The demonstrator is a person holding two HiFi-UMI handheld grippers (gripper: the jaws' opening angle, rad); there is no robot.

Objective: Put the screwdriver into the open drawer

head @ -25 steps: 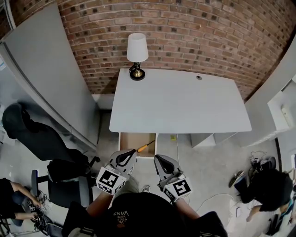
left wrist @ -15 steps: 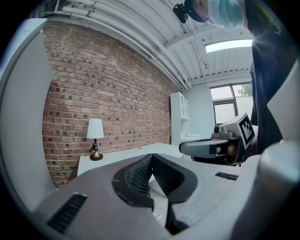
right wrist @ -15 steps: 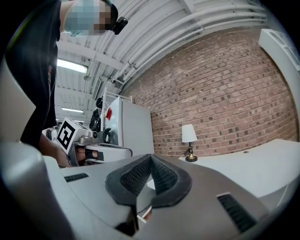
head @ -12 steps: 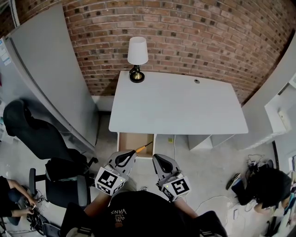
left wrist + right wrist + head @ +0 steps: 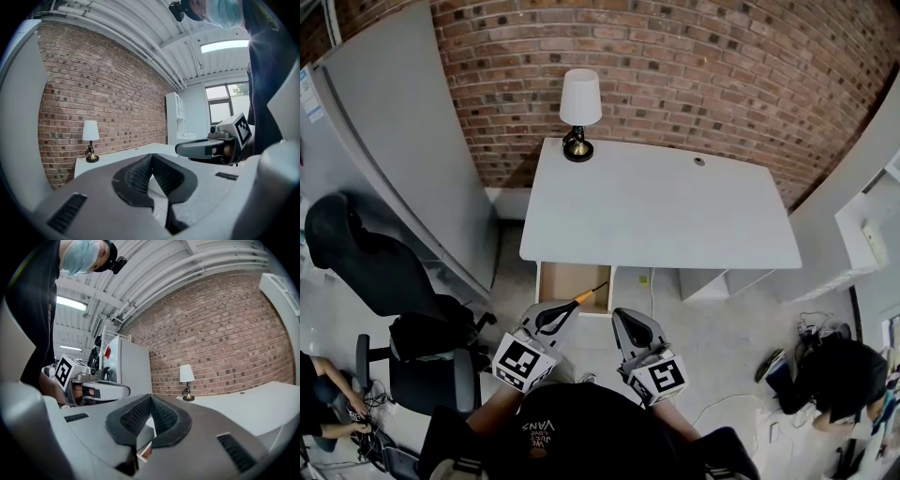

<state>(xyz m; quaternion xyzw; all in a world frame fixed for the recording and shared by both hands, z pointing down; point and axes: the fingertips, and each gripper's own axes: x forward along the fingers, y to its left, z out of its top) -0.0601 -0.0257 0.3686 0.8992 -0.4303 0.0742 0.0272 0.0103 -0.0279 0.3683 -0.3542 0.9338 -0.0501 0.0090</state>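
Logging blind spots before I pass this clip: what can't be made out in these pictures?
- Screwdriver tip type: too small in the head view.
- Grip on it: the left gripper view shows the left tongs closed, and their pads hide the screwdriver.
- Back of the drawer: cut off by the desk edge in the head view.
- Orange patch below the closed right tongs: mostly hidden by the pads in the right gripper view.

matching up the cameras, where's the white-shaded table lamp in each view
head view: white-shaded table lamp on a dark base, top centre, at the white desk's back left corner
left gripper view: lamp left of centre
right gripper view: lamp right of centre
shared landmark: red brick wall behind it
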